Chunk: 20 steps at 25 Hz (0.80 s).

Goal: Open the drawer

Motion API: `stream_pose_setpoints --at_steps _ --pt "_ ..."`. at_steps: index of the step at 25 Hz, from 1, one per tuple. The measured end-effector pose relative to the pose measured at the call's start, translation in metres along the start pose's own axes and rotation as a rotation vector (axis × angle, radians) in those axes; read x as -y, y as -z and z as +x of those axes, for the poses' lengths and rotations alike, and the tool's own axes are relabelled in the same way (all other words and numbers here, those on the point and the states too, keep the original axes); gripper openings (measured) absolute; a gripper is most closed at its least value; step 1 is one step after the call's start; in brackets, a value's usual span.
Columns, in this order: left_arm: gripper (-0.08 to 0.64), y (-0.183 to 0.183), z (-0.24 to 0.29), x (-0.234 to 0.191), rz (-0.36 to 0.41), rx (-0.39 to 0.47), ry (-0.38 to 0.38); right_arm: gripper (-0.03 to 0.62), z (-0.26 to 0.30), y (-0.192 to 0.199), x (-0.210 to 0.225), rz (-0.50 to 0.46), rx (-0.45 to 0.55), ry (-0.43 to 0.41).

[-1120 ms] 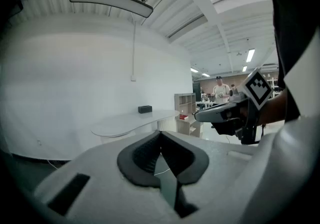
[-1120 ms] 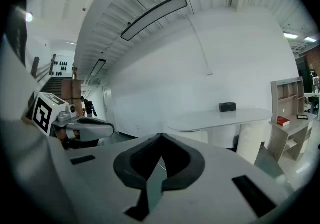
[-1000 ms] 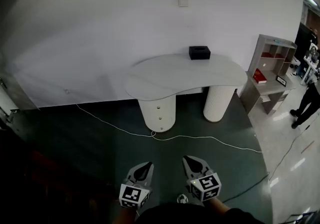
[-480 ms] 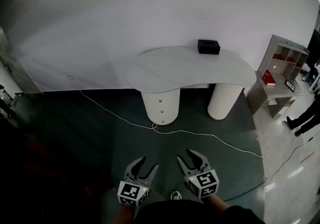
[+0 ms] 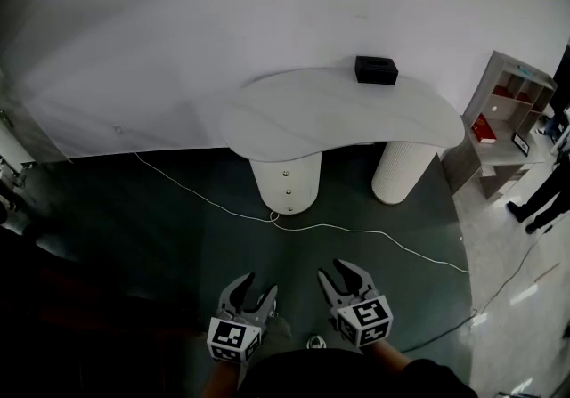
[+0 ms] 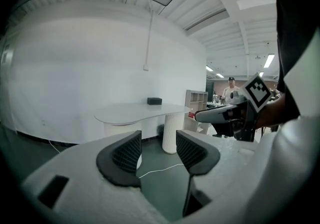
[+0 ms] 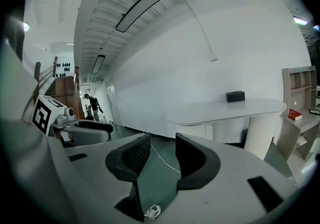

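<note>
**Both hand-held grippers open, well short of the drawer**

Head view
- Shows the left hand-held gripper and the right hand-held gripper side by side at bottom centre, over dark green floor.
- Left: jaws spread, nothing between them.
- Right: jaws apart but closing, nothing between them.
- Places the white table against the wall, well apart from both grippers.
- Locates the drawer in the round pedestal under the table's left end. Small knobs in a vertical row; fronts appear flush.
- Ribbed leg under the right end.
- Black box on the table top, near the wall.
- White cable across the floor, between grippers and pedestal.
- Shelf unit at far right.

Left gripper view
- Looks along two dark ribbed pads, clearly separated, with only floor and cable in the gap.
- Table beyond the jaws, pedestal partly behind the left pad.
- Right hand-held gripper alongside at the right.

Right gripper view
- Pads apart, empty gap, floor and cable behind.
- Table and black box ahead to the right.
- Left hand-held gripper at the left edge.
- White shoe below the jaws.
</note>
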<state>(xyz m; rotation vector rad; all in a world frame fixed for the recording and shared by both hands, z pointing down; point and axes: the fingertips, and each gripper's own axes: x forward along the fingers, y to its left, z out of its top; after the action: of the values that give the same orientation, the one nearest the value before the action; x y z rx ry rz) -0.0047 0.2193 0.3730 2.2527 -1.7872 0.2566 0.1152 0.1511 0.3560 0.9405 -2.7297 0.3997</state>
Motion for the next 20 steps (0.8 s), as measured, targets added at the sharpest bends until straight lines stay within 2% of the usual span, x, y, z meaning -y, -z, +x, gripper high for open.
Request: stream_pose_setpoints --at_steps 9,14,20 --pt "0.209 -0.041 0.059 -0.087 0.091 -0.022 0.16 0.14 0.089 -0.032 0.011 0.035 0.004 0.167" --pt "0.209 -0.048 0.079 -0.143 0.118 -0.021 0.217 0.139 0.136 -0.042 0.001 0.066 0.009 0.234" --pt "0.209 -0.043 0.086 -0.188 0.139 -0.042 0.263 0.139 0.167 -0.039 -0.008 0.093 0.008 0.302"
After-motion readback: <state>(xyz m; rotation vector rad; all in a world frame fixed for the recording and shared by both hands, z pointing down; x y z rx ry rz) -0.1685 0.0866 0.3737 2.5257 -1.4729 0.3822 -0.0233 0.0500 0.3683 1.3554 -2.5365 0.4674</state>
